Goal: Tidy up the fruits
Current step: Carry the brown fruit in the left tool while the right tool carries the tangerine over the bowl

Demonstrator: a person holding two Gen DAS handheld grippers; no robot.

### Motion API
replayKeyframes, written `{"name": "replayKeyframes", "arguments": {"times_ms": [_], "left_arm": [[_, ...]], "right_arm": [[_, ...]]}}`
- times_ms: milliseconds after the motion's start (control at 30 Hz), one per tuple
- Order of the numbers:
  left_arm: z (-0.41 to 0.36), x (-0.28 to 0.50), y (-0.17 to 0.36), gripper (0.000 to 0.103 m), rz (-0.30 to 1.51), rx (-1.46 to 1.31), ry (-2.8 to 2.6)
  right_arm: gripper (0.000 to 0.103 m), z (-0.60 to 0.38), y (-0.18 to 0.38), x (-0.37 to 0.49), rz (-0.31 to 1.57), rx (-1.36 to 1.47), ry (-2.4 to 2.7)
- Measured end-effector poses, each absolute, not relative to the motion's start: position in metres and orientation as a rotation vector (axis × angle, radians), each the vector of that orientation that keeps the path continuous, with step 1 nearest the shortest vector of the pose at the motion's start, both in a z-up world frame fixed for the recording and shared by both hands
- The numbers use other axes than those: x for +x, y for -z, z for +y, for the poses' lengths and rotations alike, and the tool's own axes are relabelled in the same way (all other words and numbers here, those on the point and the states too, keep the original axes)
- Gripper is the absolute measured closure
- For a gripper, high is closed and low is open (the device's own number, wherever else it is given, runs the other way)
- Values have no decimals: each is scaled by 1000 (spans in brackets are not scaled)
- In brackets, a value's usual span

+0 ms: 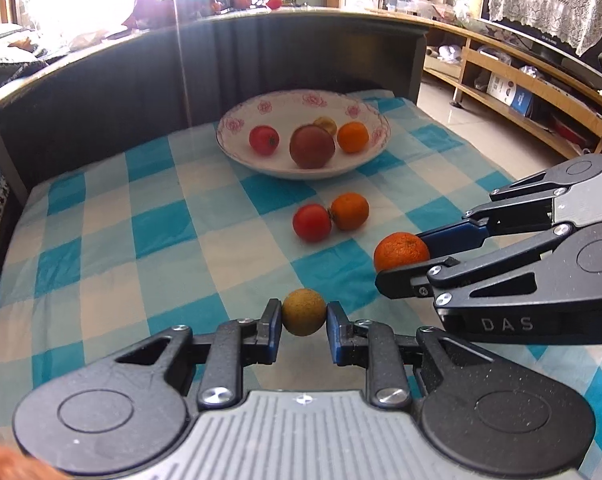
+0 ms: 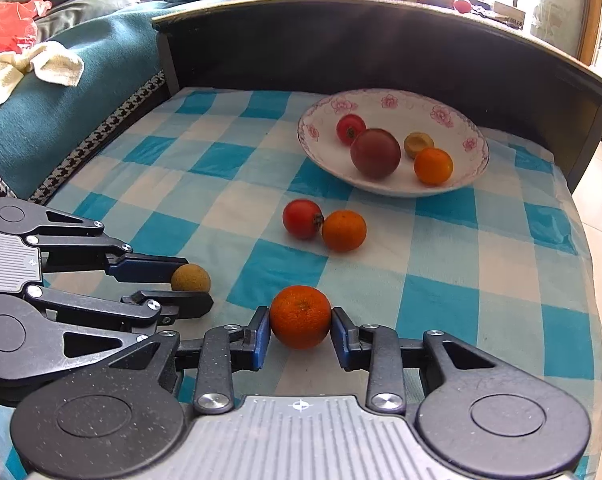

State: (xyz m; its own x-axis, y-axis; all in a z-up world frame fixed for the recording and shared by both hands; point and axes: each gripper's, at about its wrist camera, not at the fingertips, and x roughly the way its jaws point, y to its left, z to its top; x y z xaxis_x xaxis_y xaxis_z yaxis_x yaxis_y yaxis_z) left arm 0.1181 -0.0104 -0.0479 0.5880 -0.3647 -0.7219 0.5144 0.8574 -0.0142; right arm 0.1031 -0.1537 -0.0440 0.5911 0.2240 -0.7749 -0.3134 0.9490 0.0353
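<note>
Near the tablecloth's (image 1: pixel 101 240) front edge, the left gripper (image 1: pixel 304 314) is clamping a brownish-yellow fruit (image 1: pixel 303 312) and the right gripper (image 2: pixel 300 318) is squeezing a tangerine (image 2: pixel 300 316), likely for carrying to the bowl (image 1: pixel 237 152) toward the far edge.

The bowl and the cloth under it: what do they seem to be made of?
The bowl looks like glazed ceramic or porcelain: white, glossy, with pink flowers printed along the rim. Melamine cannot be ruled out. The cloth looks like thin woven fabric, matte, in blue and white checks; it creases and drapes at the edges.
</note>
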Motion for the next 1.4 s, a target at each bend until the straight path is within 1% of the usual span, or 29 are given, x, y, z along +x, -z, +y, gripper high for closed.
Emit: {"name": "replayKeyframes", "arguments": {"times_ms": [500, 833, 1000, 1400], "left_arm": [[-26, 140, 26, 69, 717, 202, 479], [-49, 181, 9, 69, 646, 223, 464], [-56, 205, 15, 69, 649, 237, 445], [-67, 238, 40, 69, 684, 265, 427]], "right_arm": [[76, -159, 20, 116, 816, -76, -272], [76, -185, 7, 142, 775, -62, -204], [76, -194, 6, 166, 764, -71, -184], [76, -199, 28, 199, 790, -119, -197]]}}
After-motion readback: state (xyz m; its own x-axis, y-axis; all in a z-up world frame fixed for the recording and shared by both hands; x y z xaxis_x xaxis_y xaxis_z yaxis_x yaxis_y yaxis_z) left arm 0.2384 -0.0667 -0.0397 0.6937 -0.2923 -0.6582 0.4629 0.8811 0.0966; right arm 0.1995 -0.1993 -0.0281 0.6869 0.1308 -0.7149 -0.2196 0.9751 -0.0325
